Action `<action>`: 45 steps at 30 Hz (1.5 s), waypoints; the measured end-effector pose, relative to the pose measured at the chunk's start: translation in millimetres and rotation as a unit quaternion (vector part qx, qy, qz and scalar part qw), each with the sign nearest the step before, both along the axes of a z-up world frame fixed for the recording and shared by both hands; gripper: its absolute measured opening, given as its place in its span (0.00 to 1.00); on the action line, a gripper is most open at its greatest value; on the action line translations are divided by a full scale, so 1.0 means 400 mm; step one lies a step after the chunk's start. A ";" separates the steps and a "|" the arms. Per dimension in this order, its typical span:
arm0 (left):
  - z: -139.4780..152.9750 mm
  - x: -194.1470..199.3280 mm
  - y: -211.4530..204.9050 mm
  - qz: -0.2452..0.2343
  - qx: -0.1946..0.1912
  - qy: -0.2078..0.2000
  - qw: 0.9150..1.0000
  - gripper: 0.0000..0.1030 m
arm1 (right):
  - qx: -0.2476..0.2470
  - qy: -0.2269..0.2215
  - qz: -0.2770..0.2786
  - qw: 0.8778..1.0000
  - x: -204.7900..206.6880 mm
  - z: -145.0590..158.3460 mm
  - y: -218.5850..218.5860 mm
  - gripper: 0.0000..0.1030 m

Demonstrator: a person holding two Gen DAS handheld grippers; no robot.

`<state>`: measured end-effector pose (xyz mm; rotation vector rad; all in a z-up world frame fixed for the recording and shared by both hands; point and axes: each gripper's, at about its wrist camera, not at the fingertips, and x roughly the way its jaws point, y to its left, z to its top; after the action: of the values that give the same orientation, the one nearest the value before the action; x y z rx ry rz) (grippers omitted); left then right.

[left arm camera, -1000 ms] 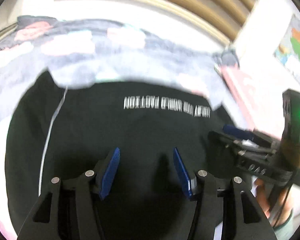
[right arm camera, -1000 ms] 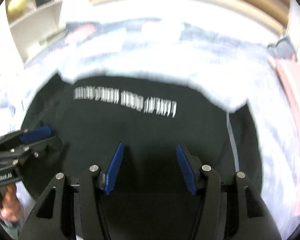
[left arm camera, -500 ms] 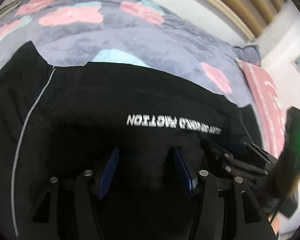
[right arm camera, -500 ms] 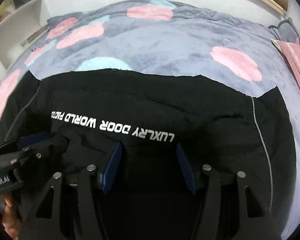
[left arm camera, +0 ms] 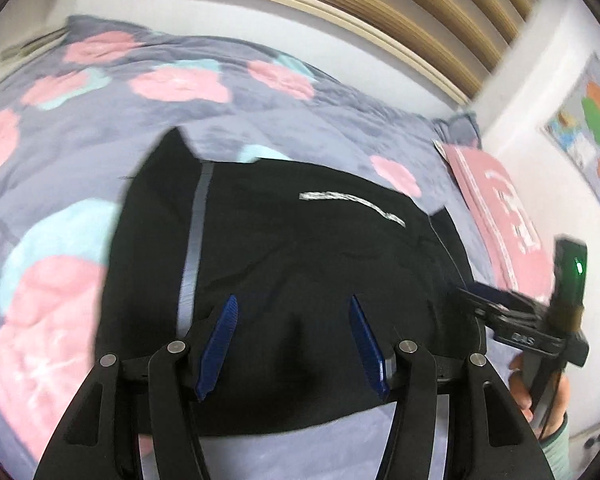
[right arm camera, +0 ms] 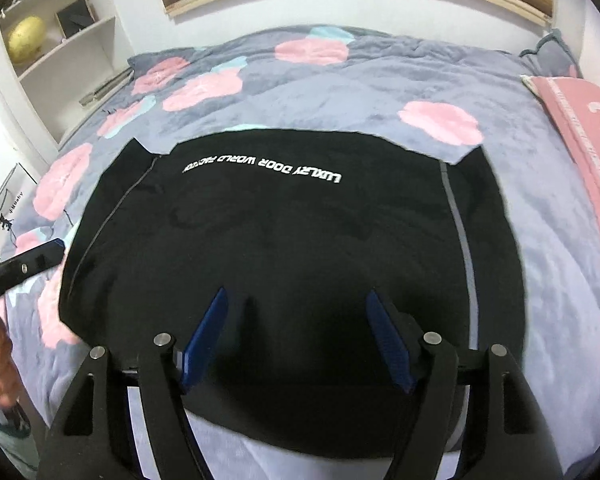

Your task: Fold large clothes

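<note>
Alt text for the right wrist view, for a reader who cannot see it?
A black garment with white lettering lies flat on a grey bedspread with pink patches. The open right gripper hovers over its near edge, holding nothing.

black garment [right arm camera: 292, 240], white lettering | grey blanket [right arm camera: 380, 80], pink-teal blotches

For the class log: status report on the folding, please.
Left gripper open, right gripper open, both empty. Black garment flat on bedspread. Nothing in the way.

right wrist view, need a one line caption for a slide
Open right gripper above a folded black garment with white lettering, lying on a grey floral bedspread; the left gripper enters at the left edge.
</note>
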<state>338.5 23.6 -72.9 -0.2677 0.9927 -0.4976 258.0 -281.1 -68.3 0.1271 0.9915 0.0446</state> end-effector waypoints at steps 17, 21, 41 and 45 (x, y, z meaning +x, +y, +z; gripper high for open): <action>-0.058 0.017 0.303 0.073 -0.029 0.038 0.996 0.65 | -0.105 -0.107 -0.116 0.982 -0.222 0.118 -0.247 0.91; -0.103 0.042 0.293 0.077 -0.031 0.048 0.995 0.65 | -0.061 -0.083 -0.135 0.985 -0.210 0.079 -0.317 0.91; -0.293 0.175 0.206 0.035 -0.100 0.107 0.989 0.67 | 0.113 0.046 -0.116 0.986 -0.084 -0.226 -0.467 0.91; -0.341 0.208 0.212 0.046 -0.139 0.143 0.979 0.76 | 0.216 0.057 -0.108 0.969 -0.060 -0.292 -0.515 0.92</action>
<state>421.8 108.4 -209.2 -0.6485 1.1841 -0.5223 234.2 -487.2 -185.1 0.6443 1.0661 0.0534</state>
